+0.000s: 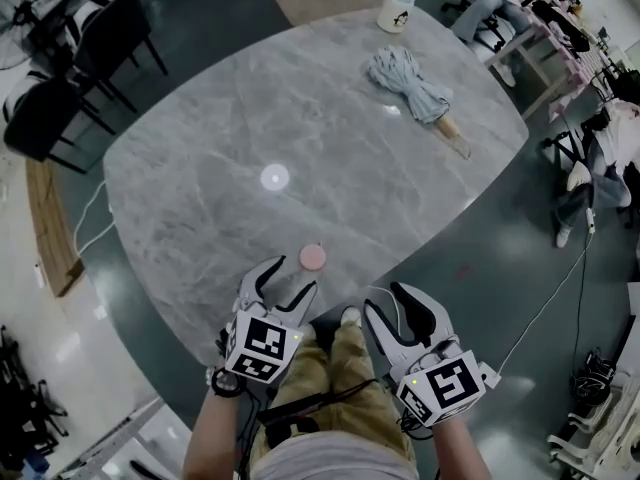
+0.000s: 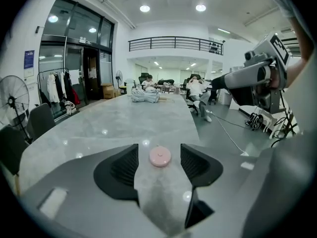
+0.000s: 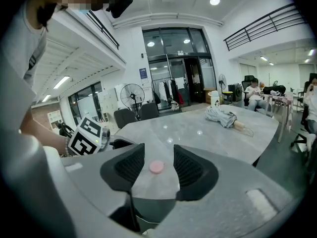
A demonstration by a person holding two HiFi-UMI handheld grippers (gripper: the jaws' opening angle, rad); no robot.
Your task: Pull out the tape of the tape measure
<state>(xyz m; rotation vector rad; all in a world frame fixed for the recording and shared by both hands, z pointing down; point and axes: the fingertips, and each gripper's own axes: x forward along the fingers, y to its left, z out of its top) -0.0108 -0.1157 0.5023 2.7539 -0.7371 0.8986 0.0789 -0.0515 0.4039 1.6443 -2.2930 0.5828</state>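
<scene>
A small round pink tape measure (image 1: 312, 257) lies flat on the grey marble table (image 1: 200, 168), near its front edge. My left gripper (image 1: 286, 284) hovers just short of it, open. In the left gripper view the tape measure (image 2: 160, 156) shows straight ahead between the tips of that gripper (image 2: 159, 164), and the pads do not touch it. My right gripper (image 1: 393, 304) is also open, off the table's edge to the right. It points at the tape measure (image 3: 156, 167), which lies beyond its tips (image 3: 155, 173). No tape shows outside the case.
A folded grey umbrella (image 1: 415, 86) and a white mug (image 1: 396, 5) sit at the table's far end. Dark chairs (image 1: 60, 88) stand at the left. The person's legs (image 1: 335, 368) are below the table edge between the grippers. Cables (image 1: 540, 308) run across the floor at right.
</scene>
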